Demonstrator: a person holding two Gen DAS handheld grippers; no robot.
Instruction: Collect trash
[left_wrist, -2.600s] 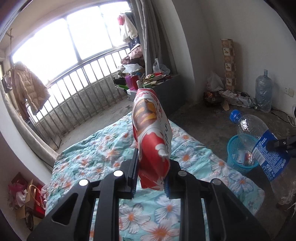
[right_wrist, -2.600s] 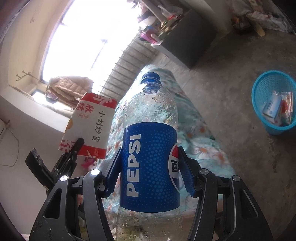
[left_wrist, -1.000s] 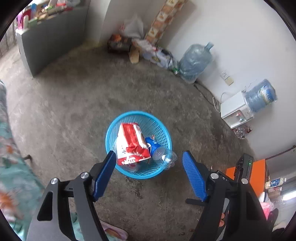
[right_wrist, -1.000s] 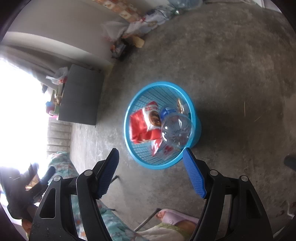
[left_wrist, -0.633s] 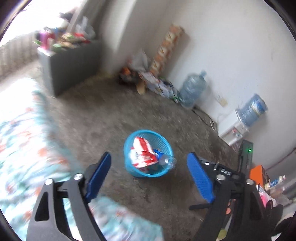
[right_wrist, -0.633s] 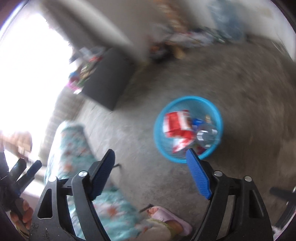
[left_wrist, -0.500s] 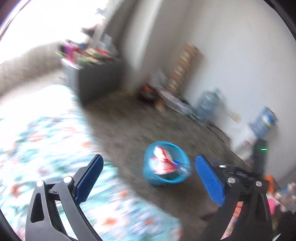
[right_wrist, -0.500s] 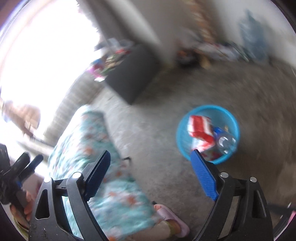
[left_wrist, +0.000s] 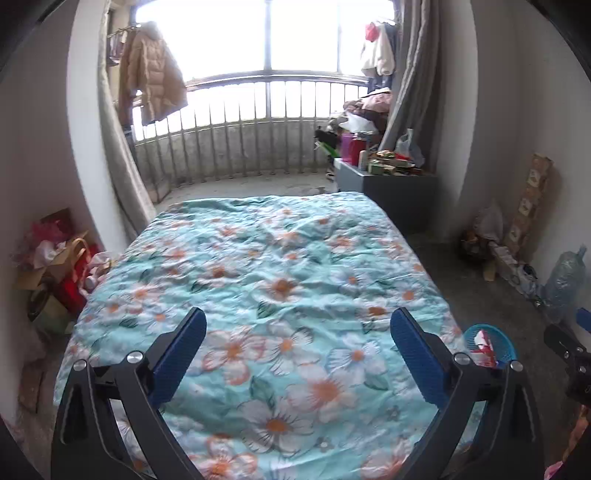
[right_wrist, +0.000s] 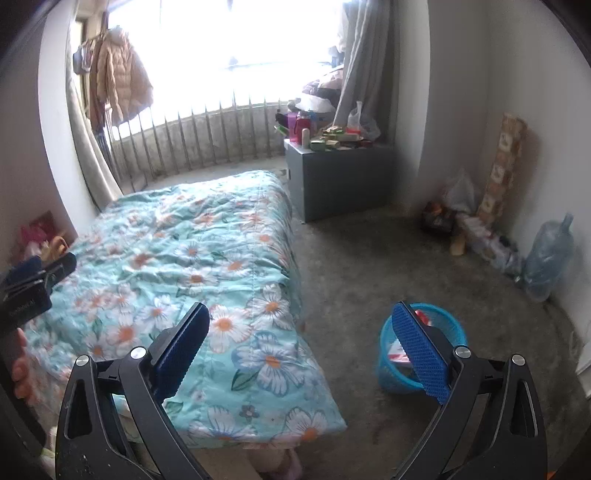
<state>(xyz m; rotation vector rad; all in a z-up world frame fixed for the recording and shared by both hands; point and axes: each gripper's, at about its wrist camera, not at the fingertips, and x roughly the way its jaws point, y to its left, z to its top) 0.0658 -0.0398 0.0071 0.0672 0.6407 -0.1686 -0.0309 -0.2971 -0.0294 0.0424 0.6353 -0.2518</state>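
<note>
Both grippers empty over the floral bed, trash in the basket.

The left gripper (left_wrist: 297, 349) is spread wide over the bed (left_wrist: 258, 266), nothing between its pads. The right gripper (right_wrist: 301, 343), whose jaws have just been opening, gapes empty past the bed's right edge. The blue basket (right_wrist: 448, 328) on the floor holds the red wrapper (left_wrist: 484, 349).

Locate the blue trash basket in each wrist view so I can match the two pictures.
Left wrist view: blue trash basket at lower right, on the floor beside the bed, just past the right finger.
Right wrist view: blue trash basket at lower right, partly behind the right finger.
Shared landmark: floral bedspread.
</note>
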